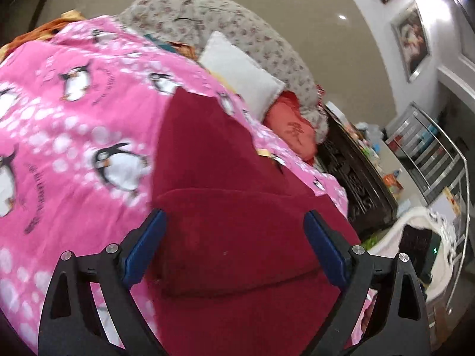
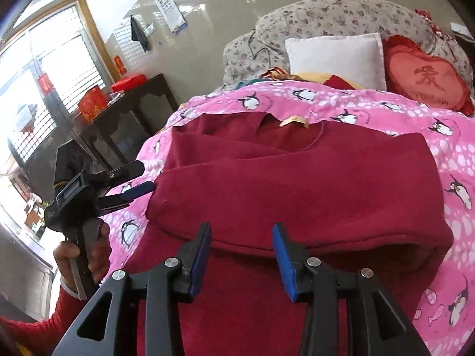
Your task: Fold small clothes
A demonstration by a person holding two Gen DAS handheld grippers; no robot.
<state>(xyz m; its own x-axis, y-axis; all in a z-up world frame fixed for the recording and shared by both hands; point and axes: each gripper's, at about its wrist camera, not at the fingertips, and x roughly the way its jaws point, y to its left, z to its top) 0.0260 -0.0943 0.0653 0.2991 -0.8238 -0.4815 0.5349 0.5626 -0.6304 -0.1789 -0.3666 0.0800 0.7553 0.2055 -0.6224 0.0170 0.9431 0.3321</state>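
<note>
The left gripper [image 1: 234, 216], black-framed with blue pads, has its jaws spread wide with nothing clamped between them; in the right wrist view it [image 2: 139, 178] hovers at the left edge of the dark red fleece garment [image 2: 297, 184], its blue fingertip [image 2: 138, 191] just beside the folded cloth, though contact cannot be told. A hand [image 2: 86, 255] with a red knitted sleeve [image 2: 32, 323] grips its handle. The right gripper [image 2: 242, 228] has its jaws partly apart, poised over the near hem of the garment's folded-up lower part without pinching it. The garment lies flat on a pink bedspread printed with penguins [image 2: 371, 109], its long axis running away from the grippers, the neckline with a tan label [image 2: 294, 122] pointing toward the white square pillow [image 2: 335, 56] and the red heart-shaped cushion [image 2: 424, 77] at the head of the bed.
</note>
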